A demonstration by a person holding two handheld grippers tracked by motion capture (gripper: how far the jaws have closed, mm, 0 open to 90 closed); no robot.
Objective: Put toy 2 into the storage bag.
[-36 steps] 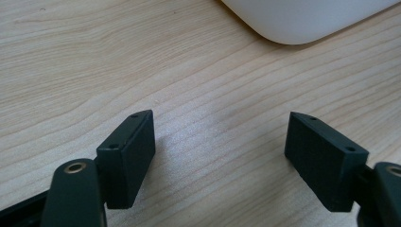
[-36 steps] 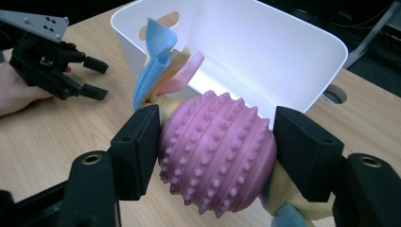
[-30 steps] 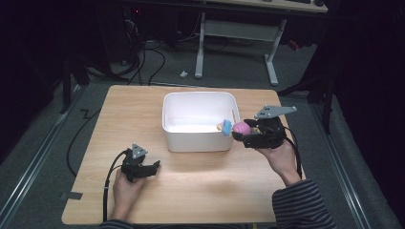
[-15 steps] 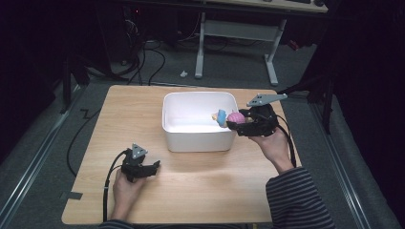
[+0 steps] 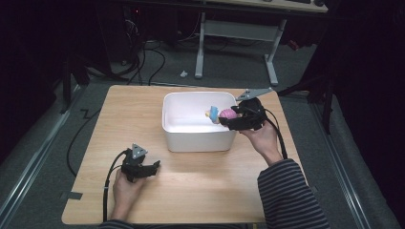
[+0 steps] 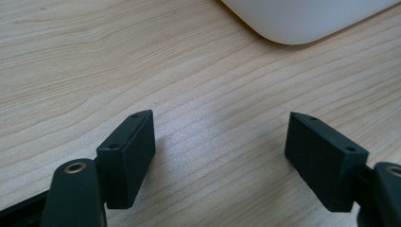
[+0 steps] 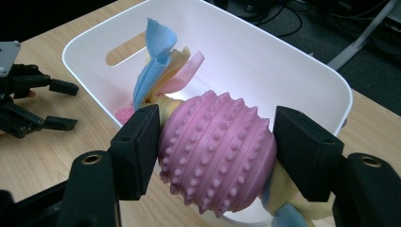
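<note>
A big wooden table (image 5: 200,195) stands in a dark room, and a person sits at its near side with a gripper in each hand. Toward the far side of the table sits a white bin (image 5: 198,138) with round corners and a slot handle in its wall. The right gripper (image 5: 228,118) reaches over the right rim of the bin, held by the hand in the striped sleeve (image 5: 291,195). Its two black jaws press on both sides of a pink bumpy ball (image 7: 217,151), so the toy is held tight. Soft cloth strips (image 7: 158,61) in blue, yellow and pink stick out from the ends of the ball, and they hang over the inside of the bin. The toy is in the air, just above the right rim of the bin, not lying in it. The left gripper (image 5: 148,168) rests low on the table in front of the bin, near its front left corner but apart from it. Its jaws stand wide with only bare wood between them.
</note>
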